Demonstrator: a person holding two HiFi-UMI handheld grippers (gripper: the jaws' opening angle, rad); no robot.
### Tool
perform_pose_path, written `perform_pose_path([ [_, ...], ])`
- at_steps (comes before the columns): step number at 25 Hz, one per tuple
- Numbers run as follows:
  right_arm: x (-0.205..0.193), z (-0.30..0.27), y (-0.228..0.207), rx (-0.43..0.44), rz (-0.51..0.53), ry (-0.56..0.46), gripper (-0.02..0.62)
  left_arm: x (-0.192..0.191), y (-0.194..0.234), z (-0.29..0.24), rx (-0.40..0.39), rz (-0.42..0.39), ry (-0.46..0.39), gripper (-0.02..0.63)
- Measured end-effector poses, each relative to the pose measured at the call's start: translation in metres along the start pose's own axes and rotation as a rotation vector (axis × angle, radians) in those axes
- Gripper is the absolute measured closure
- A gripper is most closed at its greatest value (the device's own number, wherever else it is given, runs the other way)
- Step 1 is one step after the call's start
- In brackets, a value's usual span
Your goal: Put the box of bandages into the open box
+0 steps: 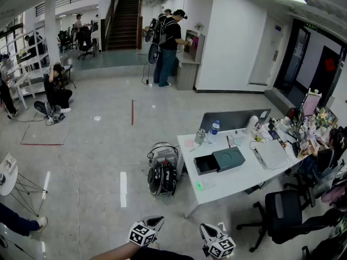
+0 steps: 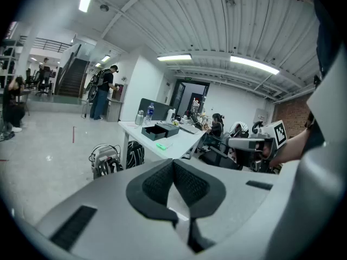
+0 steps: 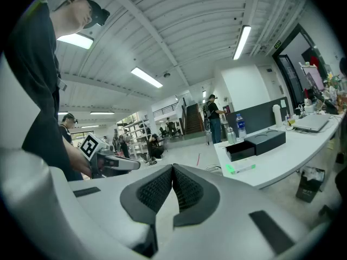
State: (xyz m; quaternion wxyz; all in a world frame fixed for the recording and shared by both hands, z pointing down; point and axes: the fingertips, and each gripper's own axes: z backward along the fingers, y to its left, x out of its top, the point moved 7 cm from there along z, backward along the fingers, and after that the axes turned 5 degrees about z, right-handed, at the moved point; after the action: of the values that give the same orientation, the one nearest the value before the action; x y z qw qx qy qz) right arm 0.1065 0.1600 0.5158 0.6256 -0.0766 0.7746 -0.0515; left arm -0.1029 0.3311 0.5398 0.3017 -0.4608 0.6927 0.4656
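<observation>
Zero steps done | your left gripper [image 2: 173,173] and right gripper [image 3: 173,179]: jaws together, empty | box of bandages [image 1: 205,184] well ahead of both, just short of open box [image 1: 205,164] | you must reach, grasp, place.

White table [image 1: 238,183]. Black open box [image 1: 205,164], dark green-grey lid [image 1: 229,158]. White box of bandages [image 1: 205,184] with a bright green patch. Pale grey left gripper [image 2: 173,167] and right gripper [image 3: 172,169], black dimpled pads [image 2: 157,184], black-and-white square markers. Red line [image 1: 132,112] on glossy grey floor [image 1: 97,156].
</observation>
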Motion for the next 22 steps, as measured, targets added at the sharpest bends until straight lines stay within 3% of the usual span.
perform_pose_path([
  [12, -0.016, 0.039, -0.007, -0.034, -0.044, -0.023, 0.569, -0.011, -0.035, -0.001, -0.001, -0.018, 0.003, 0.598],
  [22, -0.018, 0.029, 0.002, -0.062, -0.048, -0.016, 0.569, -0.021, -0.021, 0.005, 0.009, -0.005, 0.042, 0.598],
])
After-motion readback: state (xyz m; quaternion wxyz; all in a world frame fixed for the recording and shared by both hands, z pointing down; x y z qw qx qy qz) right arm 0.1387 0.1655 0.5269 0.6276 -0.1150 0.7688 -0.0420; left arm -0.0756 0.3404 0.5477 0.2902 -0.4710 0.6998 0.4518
